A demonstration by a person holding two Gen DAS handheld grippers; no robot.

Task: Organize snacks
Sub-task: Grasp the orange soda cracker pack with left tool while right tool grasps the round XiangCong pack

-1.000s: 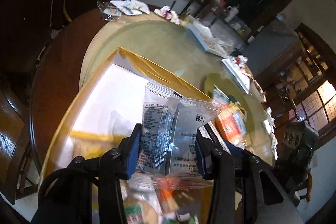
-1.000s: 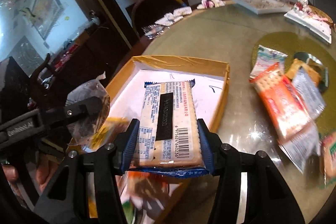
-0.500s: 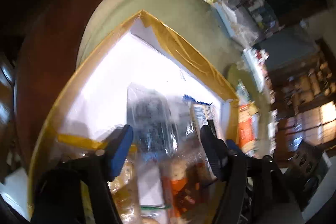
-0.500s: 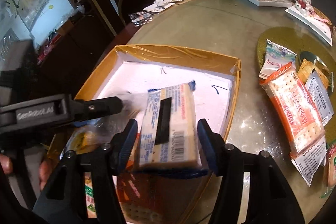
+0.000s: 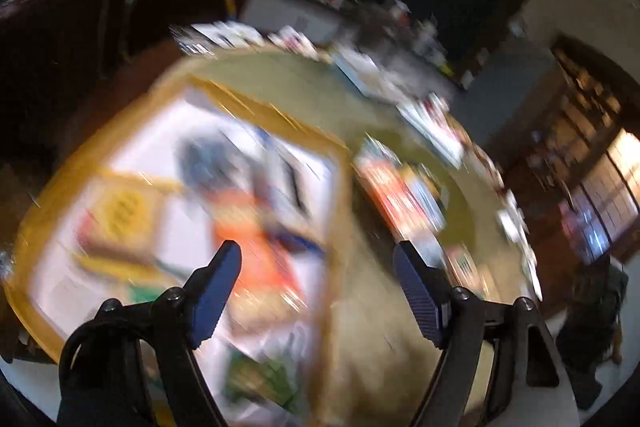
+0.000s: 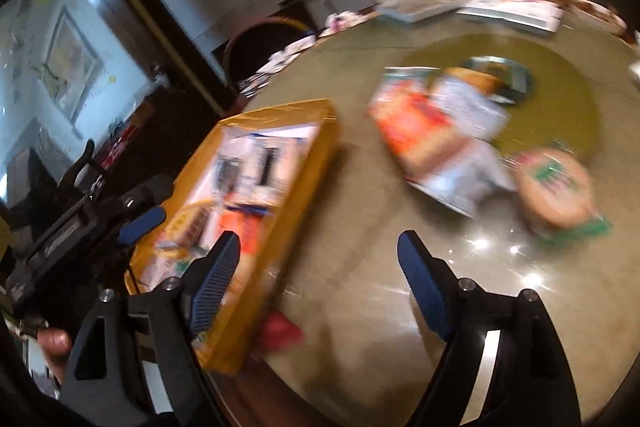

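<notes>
Left claw [image 5: 316, 275] — spread wide, empty, above cardboard box [image 5: 340, 187] of blurred snack packets. Right claw [image 6: 318, 267] — wide, empty; orange cracker pack [image 6: 416, 123] right of box, on table [image 6: 360, 227].

- Left gripper [image 5: 318, 293]: black frame, two fingers [image 5: 214, 289] faced with ribbed blue pads, silver screws at the finger bases, a black loop at the lower left.
- Right gripper [image 6: 320, 287]: same black frame, blue ribbed pads, silver screws.
- Bare skin of a hand [image 6: 54, 345] at the left edge.
</notes>
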